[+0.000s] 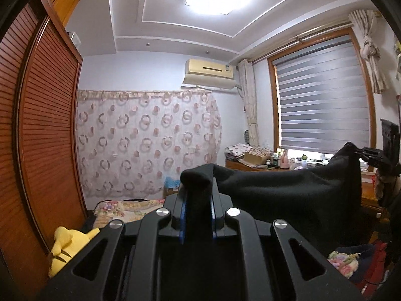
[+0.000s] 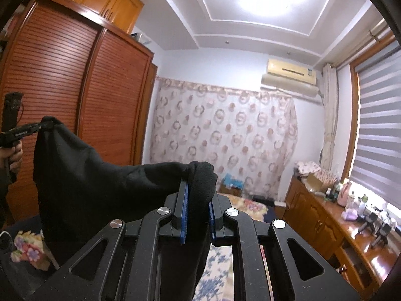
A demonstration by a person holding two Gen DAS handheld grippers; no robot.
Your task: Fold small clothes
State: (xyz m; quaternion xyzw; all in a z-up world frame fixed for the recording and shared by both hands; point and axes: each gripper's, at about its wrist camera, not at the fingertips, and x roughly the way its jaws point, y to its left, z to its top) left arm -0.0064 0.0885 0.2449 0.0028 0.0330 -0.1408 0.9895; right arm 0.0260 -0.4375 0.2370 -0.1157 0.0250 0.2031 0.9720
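Both grippers, left (image 1: 198,200) and right (image 2: 198,198), pinch opposite corners of a black garment (image 1: 288,190), stretched between them above the bed (image 1: 120,208).

Floral-quilted bed (image 1: 117,209) with yellow plush toy (image 1: 65,247)

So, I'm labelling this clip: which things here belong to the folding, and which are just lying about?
In the job:
black garment
left gripper
right gripper

Lying about:
yellow plush toy
bottles on the wooden counter
floral bedding
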